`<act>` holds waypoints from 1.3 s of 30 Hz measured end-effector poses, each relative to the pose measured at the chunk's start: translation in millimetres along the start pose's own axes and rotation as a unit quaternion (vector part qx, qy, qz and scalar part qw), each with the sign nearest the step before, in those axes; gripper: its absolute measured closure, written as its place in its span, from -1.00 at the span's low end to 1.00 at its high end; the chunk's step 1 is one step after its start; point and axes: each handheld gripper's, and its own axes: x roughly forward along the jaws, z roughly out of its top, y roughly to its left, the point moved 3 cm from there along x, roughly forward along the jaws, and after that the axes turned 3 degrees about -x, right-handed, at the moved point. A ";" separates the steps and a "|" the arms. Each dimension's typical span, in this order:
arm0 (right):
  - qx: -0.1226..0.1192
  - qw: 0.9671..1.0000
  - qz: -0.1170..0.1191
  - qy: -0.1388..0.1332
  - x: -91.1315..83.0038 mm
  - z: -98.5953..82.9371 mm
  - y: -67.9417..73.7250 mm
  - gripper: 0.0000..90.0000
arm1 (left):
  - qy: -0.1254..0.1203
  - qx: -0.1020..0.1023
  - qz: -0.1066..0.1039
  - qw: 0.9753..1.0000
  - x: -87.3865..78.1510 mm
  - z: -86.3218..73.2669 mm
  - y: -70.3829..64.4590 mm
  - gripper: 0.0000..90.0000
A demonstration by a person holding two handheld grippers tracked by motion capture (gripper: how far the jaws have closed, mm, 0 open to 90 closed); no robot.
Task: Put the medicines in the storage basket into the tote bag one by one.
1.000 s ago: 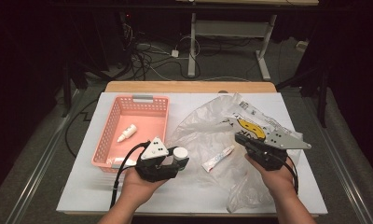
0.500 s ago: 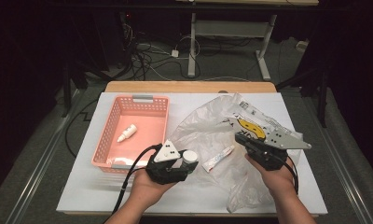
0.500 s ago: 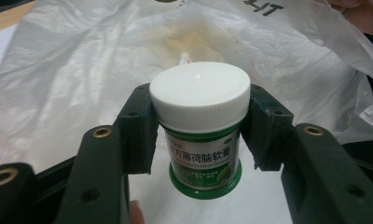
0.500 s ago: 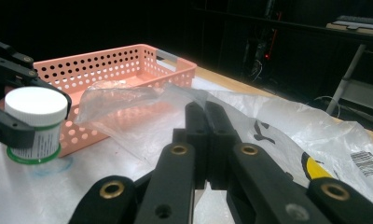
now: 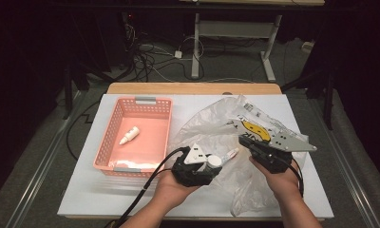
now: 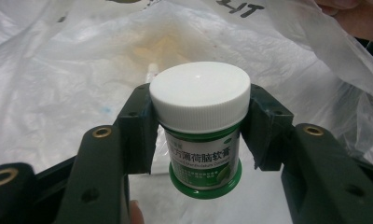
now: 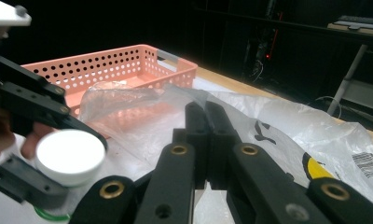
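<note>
Now | left gripper point(image 6: 201, 135) fingers clamp white-capped green jar point(image 6: 201, 126), label Chinese, unreadable | right gripper point(image 7: 207, 135) fingers pinched on plastic bag point(image 5: 226, 123) right of pink basket point(image 5: 113, 128)

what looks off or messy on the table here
Nothing is spilled or broken. The plastic bag lies crumpled and spread beside the basket, with a small tube lying loose on it. The left claw holds the jar upright, lid on.
</note>
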 end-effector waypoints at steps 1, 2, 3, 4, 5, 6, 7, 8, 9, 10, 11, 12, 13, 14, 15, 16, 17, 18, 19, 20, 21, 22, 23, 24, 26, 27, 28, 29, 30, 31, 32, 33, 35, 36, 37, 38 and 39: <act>-0.001 1.000 0.001 0.000 -0.2 0.0 -0.1 1.00 | 0.000 0.001 -0.002 1.000 3.4 1.2 -0.7 0.09; -0.001 1.000 0.000 -0.001 -0.4 0.1 -0.3 1.00 | 0.000 0.002 -0.002 1.000 6.6 2.4 -1.6 0.09; 0.000 1.000 -0.001 0.000 -0.7 0.1 -0.4 1.00 | 0.000 0.003 -0.004 1.000 9.8 3.3 -2.2 0.09; 0.000 1.000 -0.001 0.000 -0.9 0.1 -0.5 1.00 | 0.000 0.002 -0.006 1.000 12.9 4.2 -3.0 0.09; -0.001 1.000 -0.001 -0.001 -1.0 0.1 -0.7 1.00 | 0.000 0.002 -0.007 1.000 16.2 4.9 -4.1 0.09; 0.000 1.000 -0.001 -0.001 -1.1 0.2 -0.8 1.00 | 0.000 0.006 -0.006 1.000 19.6 5.6 -4.8 0.09; 0.000 1.000 -0.001 -0.002 -1.1 0.2 -1.0 1.00 | 0.001 0.010 -0.004 1.000 23.0 6.0 -5.4 0.09; 0.000 1.000 -0.001 -0.002 -1.1 0.1 -1.2 1.00 | 0.002 0.011 -0.003 1.000 26.5 6.2 -5.9 0.09; 0.001 1.000 -0.001 -0.002 -1.3 0.0 -1.2 1.00 | 0.002 0.013 -0.002 1.000 30.1 6.3 -5.6 0.09; 0.001 1.000 -0.001 -0.001 -1.4 0.0 -1.2 1.00 | 0.003 0.013 0.000 1.000 33.6 6.4 -5.4 0.09; 0.001 1.000 -0.001 -0.002 -1.5 0.0 -1.2 1.00 | 0.004 0.014 0.001 1.000 37.1 6.3 -4.9 0.09; 0.001 1.000 -0.001 -0.002 -1.6 0.1 -1.2 1.00 | 0.004 0.014 0.002 1.000 40.7 6.2 -4.2 0.09; 0.001 1.000 -0.001 -0.003 -1.7 0.2 -1.2 1.00 | 0.004 0.013 0.004 1.000 44.3 6.0 -3.2 0.09; 0.001 1.000 -0.001 -0.002 -1.7 0.2 -1.2 1.00 | 0.004 0.011 0.004 1.000 47.8 5.8 -2.3 0.09; 0.001 1.000 -0.002 -0.003 -1.6 0.2 -1.2 1.00 | 0.003 0.008 0.004 1.000 51.2 5.7 -1.5 0.09; 0.001 1.000 -0.001 -0.002 -1.4 0.1 -1.2 1.00 | 0.002 0.006 0.004 1.000 54.4 5.8 -0.6 0.09; 0.001 1.000 -0.001 -0.002 -1.3 0.0 -1.2 1.00 | 0.001 0.003 0.002 1.000 57.7 6.0 0.0 0.09; 0.001 1.000 -0.001 -0.001 -1.1 -0.2 -1.1 1.00 | 0.001 0.002 0.002 1.000 61.8 6.3 0.5 0.09; 0.001 1.000 -0.001 -0.001 -0.9 -0.2 -1.2 1.00 | 0.002 0.002 0.003 1.000 64.2 6.5 0.5 0.09; 0.000 1.000 -0.002 -0.001 -0.8 -0.3 -1.2 1.00 | 0.001 0.002 0.003 1.000 67.4 6.8 0.4 0.09; 0.000 1.000 -0.002 -0.001 -0.6 -0.3 -1.3 1.00 | 0.001 0.003 0.003 1.000 70.3 7.2 0.1 0.09; 0.000 1.000 -0.002 -0.001 -0.6 -0.4 -1.4 1.00 | 0.000 0.003 0.004 1.000 73.3 7.6 -0.5 0.09; 0.001 1.000 -0.002 0.000 -0.6 -0.6 -1.5 1.00 | -0.001 0.005 0.006 1.000 76.2 8.0 -0.8 0.09; 0.002 1.000 -0.002 0.000 -0.6 -0.7 -1.6 1.00 | -0.002 0.006 0.006 1.000 79.2 8.5 -1.2 0.09; 0.003 1.000 -0.001 -0.001 -0.7 -0.8 -1.7 1.00 | -0.001 0.010 0.010 1.000 85.5 9.0 -2.6 0.09; 0.004 1.000 -0.001 -0.001 -0.8 -0.8 -1.8 1.00 | -0.004 0.010 0.012 1.000 88.7 9.4 -3.3 0.09; 0.004 1.000 -0.001 -0.001 -0.9 -0.8 -1.8 1.00 | -0.001 0.013 0.014 1.000 91.5 9.6 -3.3 0.09; 0.003 1.000 -0.001 -0.001 -1.1 -0.8 -2.0 1.00 | -0.001 0.013 0.015 1.000 94.4 9.9 -3.5 0.09; 0.004 1.000 -0.001 -0.001 -1.2 -0.7 -2.0 1.00 | -0.002 0.014 0.018 1.000 97.2 10.1 -3.3 0.09; 0.003 1.000 -0.002 -0.001 -1.3 -0.7 -2.0 1.00 | -0.002 0.012 0.019 1.000 99.7 10.5 -3.2 0.09; 0.003 1.000 -0.001 -0.001 -1.4 -0.7 -2.0 1.00 | -0.003 0.011 0.021 1.000 102.0 10.9 -2.9 0.09; 0.004 1.000 -0.001 -0.001 -1.4 -0.7 -2.0 1.00 | -0.005 0.010 0.022 1.000 104.3 11.3 -2.8 0.09; 0.004 1.000 0.000 -0.002 -1.5 -0.7 -2.2 1.00 | -0.005 0.012 0.026 1.000 108.6 11.9 -1.3 0.09; 0.004 1.000 -0.001 -0.002 -1.5 -0.8 -2.3 1.00 | -0.006 0.012 0.027 1.000 110.0 11.9 -1.1 0.09; 0.004 1.000 -0.001 -0.002 -1.6 -0.8 -2.5 1.00 | -0.006 0.014 0.030 0.999 111.6 11.8 -0.8 0.09; 0.004 1.000 -0.002 -0.002 -1.7 -0.9 -2.7 1.00 | -0.007 0.014 0.034 0.999 113.1 11.7 -0.7 0.09; 0.004 1.000 -0.003 -0.002 -1.9 -0.9 -3.0 1.00 | -0.009 0.013 0.035 0.999 114.6 11.4 -0.3 0.09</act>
